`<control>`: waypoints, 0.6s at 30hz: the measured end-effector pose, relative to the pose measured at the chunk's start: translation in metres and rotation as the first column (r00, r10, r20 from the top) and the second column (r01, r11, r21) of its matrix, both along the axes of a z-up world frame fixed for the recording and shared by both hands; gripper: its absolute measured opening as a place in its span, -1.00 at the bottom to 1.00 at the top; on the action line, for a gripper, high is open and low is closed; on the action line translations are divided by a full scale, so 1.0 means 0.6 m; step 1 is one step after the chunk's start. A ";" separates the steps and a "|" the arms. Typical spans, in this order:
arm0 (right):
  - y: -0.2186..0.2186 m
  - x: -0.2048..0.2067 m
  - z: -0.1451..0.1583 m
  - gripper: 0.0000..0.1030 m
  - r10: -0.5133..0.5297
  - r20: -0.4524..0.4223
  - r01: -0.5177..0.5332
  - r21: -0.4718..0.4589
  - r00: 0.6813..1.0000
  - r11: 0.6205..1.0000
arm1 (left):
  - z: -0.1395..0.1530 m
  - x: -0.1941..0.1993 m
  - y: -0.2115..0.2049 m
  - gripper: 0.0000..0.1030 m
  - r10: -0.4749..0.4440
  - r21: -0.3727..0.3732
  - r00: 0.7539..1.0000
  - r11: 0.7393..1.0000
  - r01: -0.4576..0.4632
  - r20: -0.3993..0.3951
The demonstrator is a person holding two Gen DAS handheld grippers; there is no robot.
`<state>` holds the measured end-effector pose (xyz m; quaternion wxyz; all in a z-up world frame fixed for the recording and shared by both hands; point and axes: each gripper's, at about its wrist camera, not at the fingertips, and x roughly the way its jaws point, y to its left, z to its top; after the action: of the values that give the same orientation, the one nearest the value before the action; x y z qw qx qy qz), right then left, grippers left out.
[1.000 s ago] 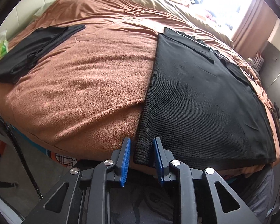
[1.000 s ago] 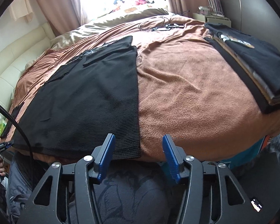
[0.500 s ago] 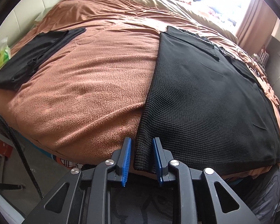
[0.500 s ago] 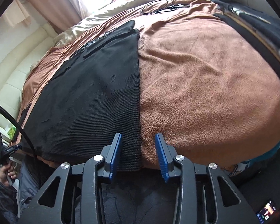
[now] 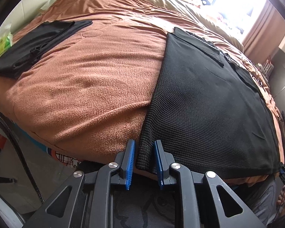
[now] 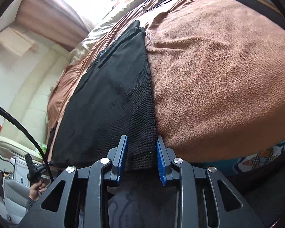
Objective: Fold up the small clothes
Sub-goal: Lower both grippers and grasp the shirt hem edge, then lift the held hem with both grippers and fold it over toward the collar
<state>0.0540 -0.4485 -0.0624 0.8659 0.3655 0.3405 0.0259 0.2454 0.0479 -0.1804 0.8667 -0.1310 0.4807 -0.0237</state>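
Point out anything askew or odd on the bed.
Nothing stands out. The black knit garment lies flat on the brown fleece blanket, its near corners between the left gripper and right gripper pads.

garment [image 5: 209, 104] on blanket [image 5: 95, 76], folded clothes [image 5: 34, 41] left

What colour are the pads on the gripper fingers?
Blue, on black fingers; the left wrist view shows them best.

Black knit garment [image 5: 209, 102]; brown fleece blanket [image 5: 89, 79]; blue claw pads [image 5: 130, 163].
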 end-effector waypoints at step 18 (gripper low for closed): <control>0.027 -0.072 0.077 -0.96 -0.085 0.091 0.090 -0.046 0.992 0.995 | 0.056 -0.021 0.012 -0.89 0.004 -0.027 0.995 1.000 -0.002 0.097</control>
<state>0.0109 -0.4320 -0.0162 0.8895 0.3567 0.2857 -0.0045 0.2328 0.0551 -0.1470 0.8874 -0.1420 0.4373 -0.0351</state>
